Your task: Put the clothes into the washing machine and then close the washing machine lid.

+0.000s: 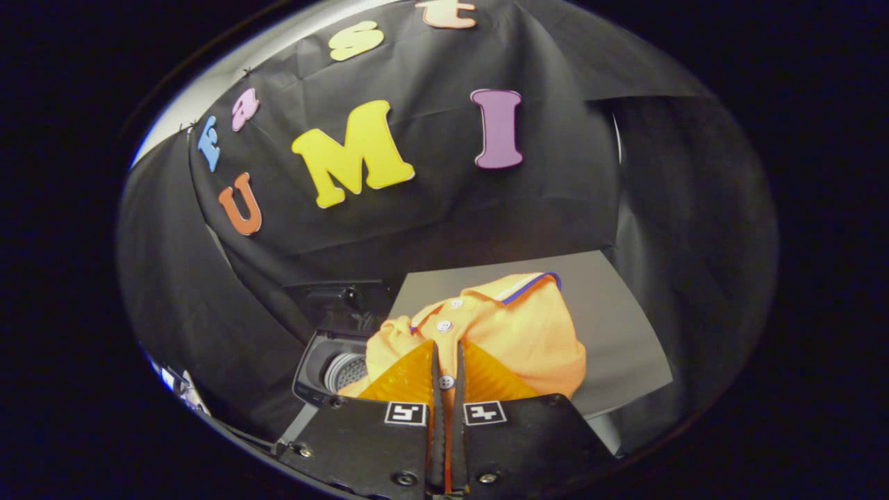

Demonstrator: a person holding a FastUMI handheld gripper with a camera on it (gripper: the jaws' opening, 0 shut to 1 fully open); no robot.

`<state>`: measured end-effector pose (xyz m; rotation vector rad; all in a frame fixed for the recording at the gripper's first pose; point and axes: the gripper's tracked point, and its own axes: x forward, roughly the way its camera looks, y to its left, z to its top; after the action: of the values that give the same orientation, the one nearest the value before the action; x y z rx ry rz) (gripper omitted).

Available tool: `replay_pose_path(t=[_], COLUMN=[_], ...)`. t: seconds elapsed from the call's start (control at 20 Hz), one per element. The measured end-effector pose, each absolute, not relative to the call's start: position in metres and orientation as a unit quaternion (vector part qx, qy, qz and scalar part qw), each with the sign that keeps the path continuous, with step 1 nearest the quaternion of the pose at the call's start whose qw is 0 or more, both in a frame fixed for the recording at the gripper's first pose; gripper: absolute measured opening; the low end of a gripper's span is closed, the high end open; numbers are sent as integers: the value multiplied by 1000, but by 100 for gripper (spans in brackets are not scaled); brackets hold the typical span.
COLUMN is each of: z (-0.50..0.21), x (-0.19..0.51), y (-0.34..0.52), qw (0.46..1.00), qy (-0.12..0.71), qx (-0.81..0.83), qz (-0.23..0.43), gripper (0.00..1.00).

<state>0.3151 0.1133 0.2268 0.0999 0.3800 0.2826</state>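
Note:
An orange polo shirt [517,326] with white buttons and a blue-edged collar hangs bunched just ahead of my fingers. My gripper [448,371] is shut on the shirt's button placket, the cloth pinched in the narrow gap between the two fingers. Below and to the left of the shirt lies the washing machine's open top [326,364], its perforated metal drum [345,371] showing inside. The raised dark lid [340,305] stands behind the opening. Part of the shirt overlaps the opening's right side.
A grey flat surface [618,326] lies behind and to the right of the shirt. Black cloth walls close in the booth on all sides, and the machine's dark body drops away to the left.

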Motion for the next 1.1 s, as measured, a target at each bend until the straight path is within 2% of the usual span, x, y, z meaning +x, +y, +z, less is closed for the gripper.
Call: replay_pose_path(t=[0.65, 1.1], z=[299, 310], x=[236, 232], y=[240, 340], qw=[974, 962], qy=[107, 106], qx=[41, 44], qz=[197, 248], gripper=[7, 6])
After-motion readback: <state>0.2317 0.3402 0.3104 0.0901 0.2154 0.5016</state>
